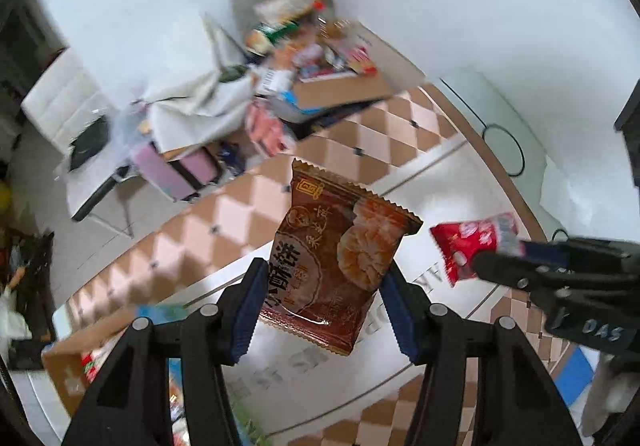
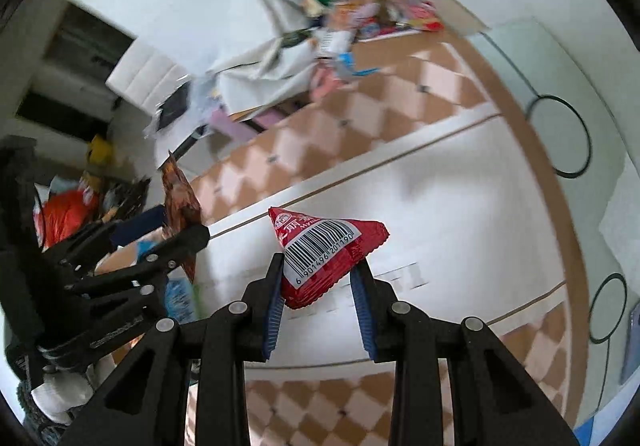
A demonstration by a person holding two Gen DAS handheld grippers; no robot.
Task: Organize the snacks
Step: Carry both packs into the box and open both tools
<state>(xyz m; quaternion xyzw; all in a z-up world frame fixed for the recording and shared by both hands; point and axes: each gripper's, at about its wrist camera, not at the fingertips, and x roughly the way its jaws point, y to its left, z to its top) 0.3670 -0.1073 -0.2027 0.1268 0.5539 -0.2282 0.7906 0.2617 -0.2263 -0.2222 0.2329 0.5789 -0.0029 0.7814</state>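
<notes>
In the left wrist view my left gripper (image 1: 325,270) is shut on a brown snack packet (image 1: 336,246) with a pastry picture, held upright above the table. To its right my right gripper (image 1: 500,252) is shut on a small red packet (image 1: 466,244). The right wrist view shows that red packet (image 2: 324,250), triangular with a barcode label, pinched between the blue pads of my right gripper (image 2: 319,263). At the left of that view my left gripper (image 2: 182,224) carries the brown packet (image 2: 178,198) edge-on. Both packets hang in the air, apart from each other.
Below lies a table (image 1: 440,174) under a brown-and-white checked cloth. An open cardboard box (image 1: 344,86) full of mixed snacks stands at its far end. Another cardboard box (image 1: 76,362) sits at the lower left. A white chair (image 1: 60,102) and a pink suitcase (image 1: 176,170) stand beyond.
</notes>
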